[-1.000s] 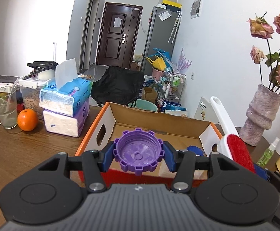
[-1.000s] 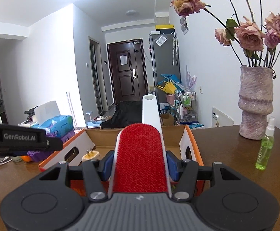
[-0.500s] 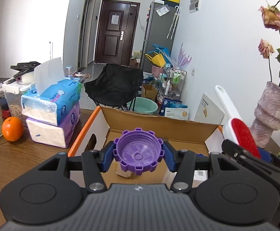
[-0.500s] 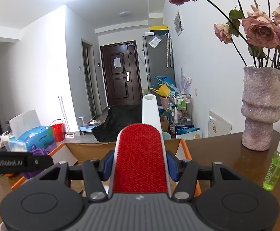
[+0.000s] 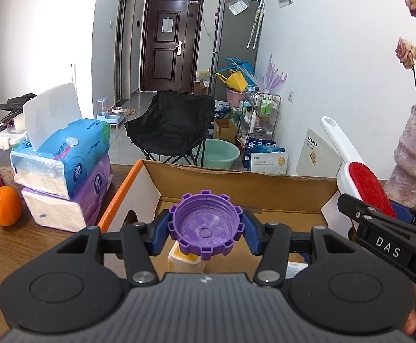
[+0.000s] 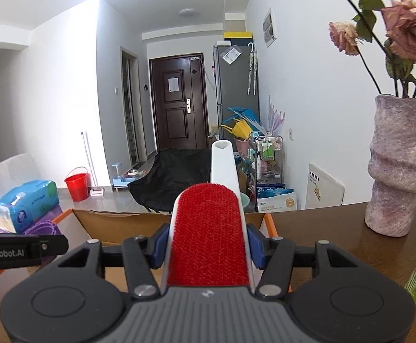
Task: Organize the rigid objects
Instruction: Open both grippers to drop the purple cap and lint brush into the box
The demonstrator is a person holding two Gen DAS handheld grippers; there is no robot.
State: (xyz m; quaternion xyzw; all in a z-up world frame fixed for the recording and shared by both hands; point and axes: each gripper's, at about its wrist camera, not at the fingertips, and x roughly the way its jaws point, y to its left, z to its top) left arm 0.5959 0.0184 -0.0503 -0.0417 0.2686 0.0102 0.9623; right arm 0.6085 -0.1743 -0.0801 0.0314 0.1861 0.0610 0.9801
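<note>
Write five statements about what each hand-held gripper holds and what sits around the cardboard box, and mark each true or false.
1. The left hand-held gripper is shut on the purple cap. True.
2. The right hand-held gripper is open and holds nothing. False: it is shut on the lint brush.
3. The orange lies inside the cardboard box. False: it sits on the table, left of the box.
4. The blue tissue pack lies on the purple tissue pack. True.
5. The vase lies tipped over. False: it stands upright.

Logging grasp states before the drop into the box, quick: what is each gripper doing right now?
Left gripper: shut on the purple cap.
Right gripper: shut on the lint brush.
</note>
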